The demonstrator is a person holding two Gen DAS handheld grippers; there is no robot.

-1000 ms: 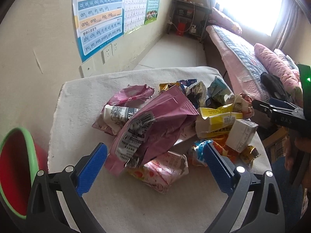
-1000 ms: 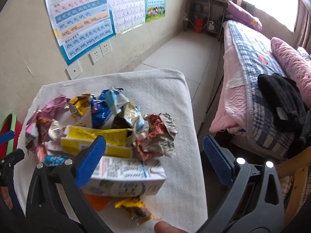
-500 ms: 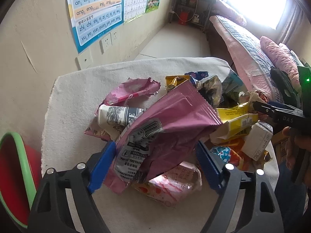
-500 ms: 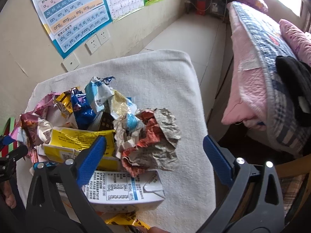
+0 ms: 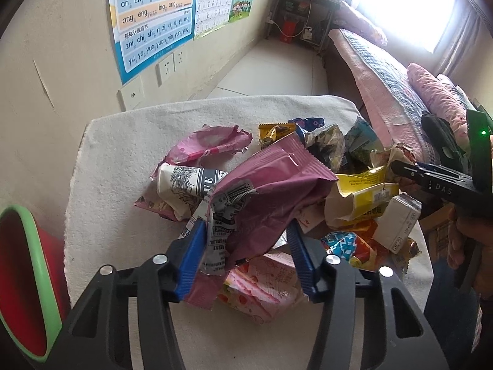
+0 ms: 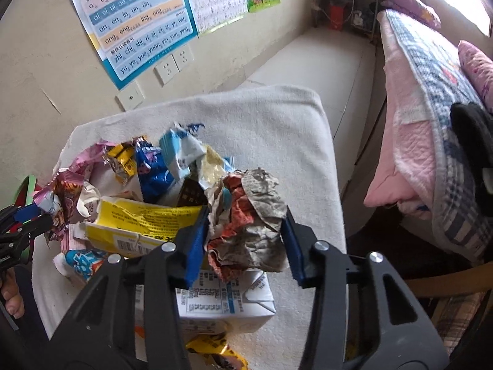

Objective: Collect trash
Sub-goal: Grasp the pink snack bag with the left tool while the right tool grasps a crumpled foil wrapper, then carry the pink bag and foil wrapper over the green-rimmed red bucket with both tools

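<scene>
A heap of trash lies on a white towel-covered table. My left gripper is closing on a large purple snack bag, its blue pads touching the bag's sides. My right gripper is closing on a crumpled red-and-grey wrapper, pads at both its sides. Around them lie a yellow carton, a white milk carton, a paper coffee cup, a pink wrapper and blue wrappers.
A red bin with a green rim stands at the table's left. A wall with posters and sockets is behind. A bed with pink bedding lies at the right. The right gripper's body shows in the left wrist view.
Both grippers moved forward into the heap and their jaws narrowed, the left around the purple bag, the right around the crumpled wrapper.
</scene>
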